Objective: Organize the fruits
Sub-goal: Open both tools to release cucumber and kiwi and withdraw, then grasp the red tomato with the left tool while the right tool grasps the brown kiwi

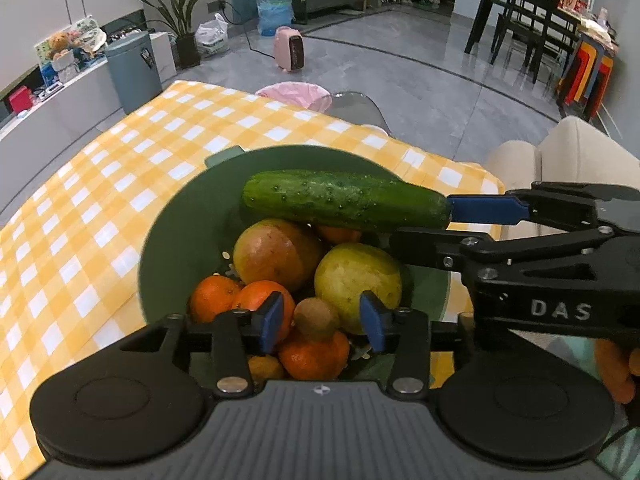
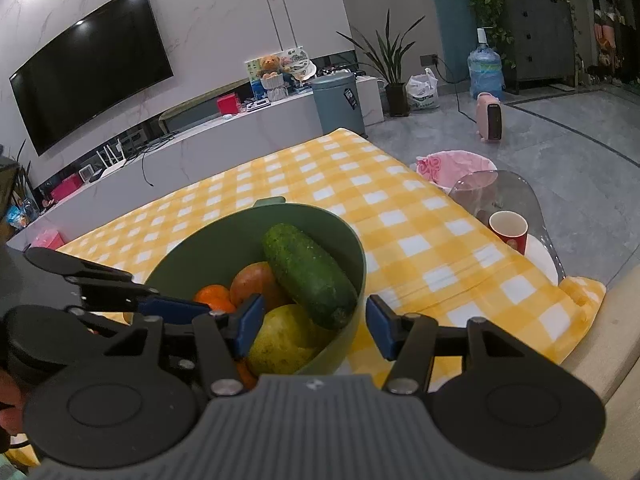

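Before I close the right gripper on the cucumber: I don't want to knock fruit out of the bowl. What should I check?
1. Right gripper open: ok.
2. Near end of the cucumber between its fingers: ok.
3. Cucumber lies on top, nothing over it: ok.
4. Left gripper clear of the cucumber: ok; it is open, above the oranges.
5. Bowl steadied: not ok; neither gripper holds it.
6. A place to put the cucumber: cannot tell; none in view.
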Tool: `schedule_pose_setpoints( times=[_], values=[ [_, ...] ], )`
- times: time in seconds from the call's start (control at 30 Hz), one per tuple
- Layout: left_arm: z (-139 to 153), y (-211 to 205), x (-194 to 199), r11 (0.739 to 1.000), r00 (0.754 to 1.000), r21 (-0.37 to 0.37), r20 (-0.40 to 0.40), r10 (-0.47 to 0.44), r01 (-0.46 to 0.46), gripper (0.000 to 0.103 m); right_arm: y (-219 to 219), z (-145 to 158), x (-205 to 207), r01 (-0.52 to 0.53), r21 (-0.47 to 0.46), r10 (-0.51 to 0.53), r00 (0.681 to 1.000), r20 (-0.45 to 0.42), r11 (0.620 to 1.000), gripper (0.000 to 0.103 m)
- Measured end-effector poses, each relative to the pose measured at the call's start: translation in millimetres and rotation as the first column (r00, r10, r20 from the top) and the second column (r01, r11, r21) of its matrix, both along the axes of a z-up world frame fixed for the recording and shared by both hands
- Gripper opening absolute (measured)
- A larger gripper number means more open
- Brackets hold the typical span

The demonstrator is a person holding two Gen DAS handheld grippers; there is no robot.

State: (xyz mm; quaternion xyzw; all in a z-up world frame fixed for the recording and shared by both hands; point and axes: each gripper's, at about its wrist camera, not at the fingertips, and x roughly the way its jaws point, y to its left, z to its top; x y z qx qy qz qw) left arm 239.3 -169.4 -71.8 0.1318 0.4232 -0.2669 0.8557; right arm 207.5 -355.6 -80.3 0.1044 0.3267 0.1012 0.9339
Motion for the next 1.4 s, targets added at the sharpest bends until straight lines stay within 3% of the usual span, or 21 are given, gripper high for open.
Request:
schedule_pose_setpoints(
  times=[0.23, 0.47, 0.73, 1.1, 1.4],
  values=[
    [29.4, 25.4, -26.4, 0.996, 0.992, -0.001, 0.091, 0.084, -0.084, 0.056, -0.5, 7.2, -9.2, -0.004, 0.003, 0.004, 0.999, 0.049, 1.0, 0.059],
    [48.4, 69.2, -46.1, 0.978, 0.975, -0.024, 0.078, 0.209, -0.208, 0.058, 13.4, 22.9, -24.4, -0.03, -0.03, 0.033, 0.996, 0.088, 0.999, 0.062],
    [56.4, 119.9, -62.6, 0.949, 0.946, -0.035, 0.08, 0.315, -0.314, 0.058, 64.5, 36.3, -49.2, -0.139, -0.027, 0.141, 0.986, 0.084, 0.99, 0.061],
    [45.8, 188.8, -74.0, 0.875, 0.875, -0.119, 0.072, 0.479, -0.47, 0.057, 146.0, 35.2, -52.3, -0.285, -0.047, 0.288, 0.955, 0.074, 0.957, 0.042],
    [20.5, 213.8, -56.6, 0.85, 0.861, -0.164, 0.006, 0.509, -0.501, 0.057, 197.5, 15.7, -32.5, -0.37, -0.152, 0.38, 0.924, 0.037, 0.916, 0.035]
  ],
)
